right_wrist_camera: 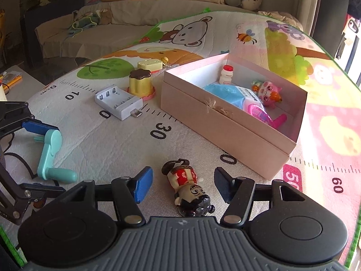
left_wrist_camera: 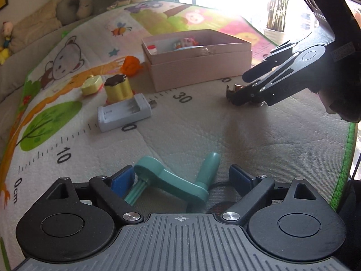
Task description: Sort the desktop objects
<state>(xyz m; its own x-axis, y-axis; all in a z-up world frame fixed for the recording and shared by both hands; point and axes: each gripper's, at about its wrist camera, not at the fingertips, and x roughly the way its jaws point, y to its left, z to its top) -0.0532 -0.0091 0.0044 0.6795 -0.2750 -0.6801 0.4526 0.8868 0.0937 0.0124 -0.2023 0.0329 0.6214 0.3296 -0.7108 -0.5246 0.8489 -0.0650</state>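
A teal crank handle (left_wrist_camera: 171, 180) lies on the play mat between the blue pads of my left gripper (left_wrist_camera: 181, 179). The left pad sits close beside its hub and the right pad stands apart, so the gripper is open. A small figurine in a red robe with black hair (right_wrist_camera: 185, 176) lies on its back between the fingers of my right gripper (right_wrist_camera: 182, 186), with a gap on each side; this gripper is open too. In the right wrist view my left gripper (right_wrist_camera: 49, 158) straddles the crank handle (right_wrist_camera: 48, 151) at the far left. The left wrist view shows my right gripper (left_wrist_camera: 237, 87) lowered over the figurine.
An open pink box (right_wrist_camera: 225, 131) holds a small bottle, a blue pack and pink toys. Left of it stand a white battery charger (right_wrist_camera: 118, 103), a yellow pudding toy (right_wrist_camera: 140, 83), a pale yellow case (right_wrist_camera: 150, 65) and an orange toy (left_wrist_camera: 130, 65). The mat's green edge (left_wrist_camera: 345, 158) runs close on the right.
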